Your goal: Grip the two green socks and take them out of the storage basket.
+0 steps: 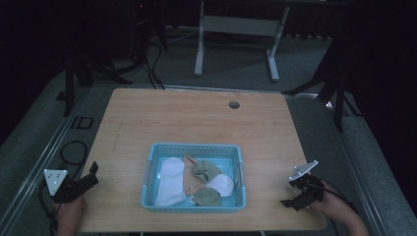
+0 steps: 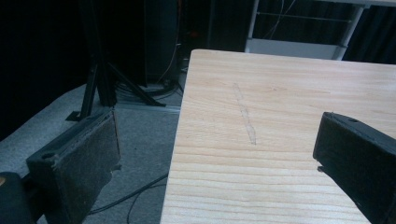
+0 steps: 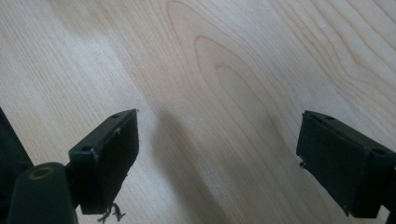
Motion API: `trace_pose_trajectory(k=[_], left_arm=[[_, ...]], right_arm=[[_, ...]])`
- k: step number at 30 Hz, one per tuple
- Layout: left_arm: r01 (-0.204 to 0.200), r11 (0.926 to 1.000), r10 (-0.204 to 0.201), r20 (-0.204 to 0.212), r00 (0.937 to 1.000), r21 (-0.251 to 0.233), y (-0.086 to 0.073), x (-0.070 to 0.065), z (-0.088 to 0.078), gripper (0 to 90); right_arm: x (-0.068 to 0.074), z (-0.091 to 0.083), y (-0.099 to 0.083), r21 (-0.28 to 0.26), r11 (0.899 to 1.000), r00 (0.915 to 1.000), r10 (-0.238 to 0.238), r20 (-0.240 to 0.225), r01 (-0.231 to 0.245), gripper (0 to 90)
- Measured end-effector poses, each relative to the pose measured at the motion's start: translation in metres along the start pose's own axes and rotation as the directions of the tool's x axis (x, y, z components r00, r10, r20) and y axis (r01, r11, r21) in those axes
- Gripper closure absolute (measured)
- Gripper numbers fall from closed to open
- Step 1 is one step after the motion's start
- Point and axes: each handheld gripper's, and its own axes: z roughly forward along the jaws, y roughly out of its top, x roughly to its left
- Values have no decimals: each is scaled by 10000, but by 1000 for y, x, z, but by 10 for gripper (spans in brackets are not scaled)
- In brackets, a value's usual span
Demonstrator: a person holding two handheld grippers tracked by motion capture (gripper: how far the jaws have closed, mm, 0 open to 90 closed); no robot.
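dark lab: tripods (image 1: 74,78), cables (image 1: 152,69), lone table (image 1: 196,118)

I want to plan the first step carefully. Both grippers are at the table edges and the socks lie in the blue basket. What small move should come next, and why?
Probably bring the right gripper left toward the blue basket, over the socks. Both it and the left gripper are open, hold nothing, and sit apart from the basket, so an approach comes first.

A basket (image 1: 149,167) sits near the front middle of the worktop (image 1: 196,118) with socks (image 1: 169,179) lying inside it, the left gripper (image 1: 91,174) at the front left corner and the right gripper (image 1: 292,196) at the front right.
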Motion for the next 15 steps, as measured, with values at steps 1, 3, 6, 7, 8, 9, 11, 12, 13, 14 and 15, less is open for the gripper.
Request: trace_pose_trajectory(k=[1,3,6,7,8,9,11,12,13,14,15], left_arm=[[7,10000,-7,-4,10000,-27,0,0,0,3],[5,10000,-5,1,10000,-25,0,0,0,3],[3,10000,-3,15,10000,-24,0,0,0,3],[10,10000,-10,23,10000,-19,0,0,0,3],[10,10000,-10,30,10000,-17,0,0,0,3],[7,10000,-7,36,10000,-17,0,0,0,3],[18,10000,-18,42,10000,-11,0,0,0,4],[21,10000,-21,54,10000,-4,0,0,0,4],[27,10000,-27,52,10000,-2,0,0,0,3],[37,10000,-37,58,10000,3,0,0,0,3],[41,10000,-41,67,10000,4,0,0,0,4]], right_arm=[[1,0,1,42,9999,9999,-113,31,113,127],[3,0,5,64,9997,9997,-230,-45,231,130],[4,0,9,275,9988,9992,-395,-14,395,134],[4,0,11,375,9985,9992,-393,-52,394,134],[4,0,13,492,9980,9992,-392,-113,397,134],[4,1,15,624,9970,9989,-452,-99,457,134],[5,0,19,766,9955,9984,-546,-161,557,134],[6,0,21,814,9948,9981,-598,-149,609,134],[7,0,23,866,9940,9977,-656,-149,666,134],[8,0,25,958,9928,9973,-696,-214,713,134],[9,1,27,1026,9916,9967,-771,-265,794,134]])
